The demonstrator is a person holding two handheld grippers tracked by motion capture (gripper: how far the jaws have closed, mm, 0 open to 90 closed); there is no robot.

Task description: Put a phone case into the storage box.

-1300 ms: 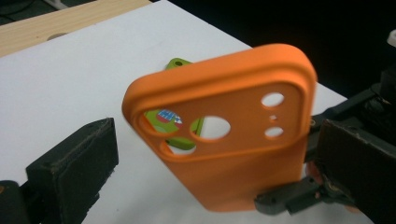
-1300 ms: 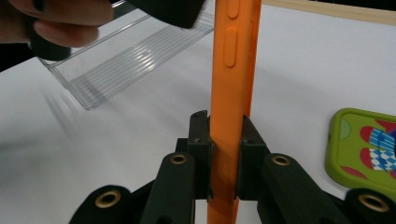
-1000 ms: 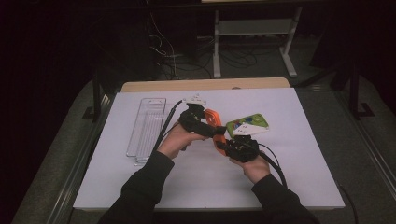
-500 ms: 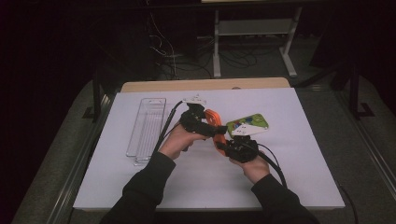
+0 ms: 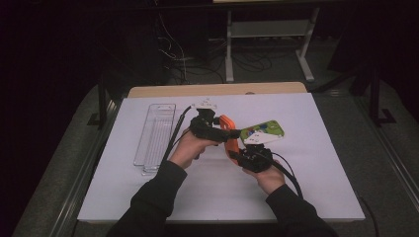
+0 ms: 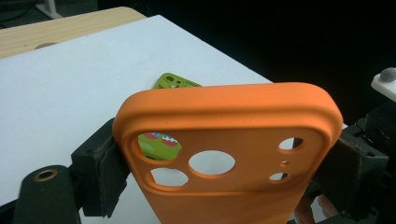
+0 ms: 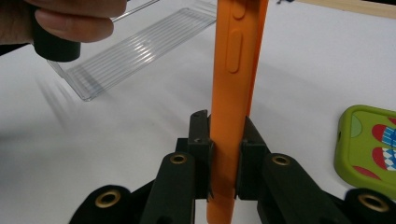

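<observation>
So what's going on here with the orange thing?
A person at a white table holds an orange phone case up off the surface with two hand-held grippers. The left gripper pinches it across its width near the camera holes; the right gripper clamps its edge. A green phone case lies flat nearby, and a clear plastic tray sits to the left.

Orange silicone phone case: your left gripper view cuts off its lower part at the bottom edge; your right gripper view crops both ends.
Green patterned phone case: mostly hidden behind the orange one, glimpsed through a camera cutout.
Clear ribbed plastic tray: near corner blurred, far end cropped.
</observation>
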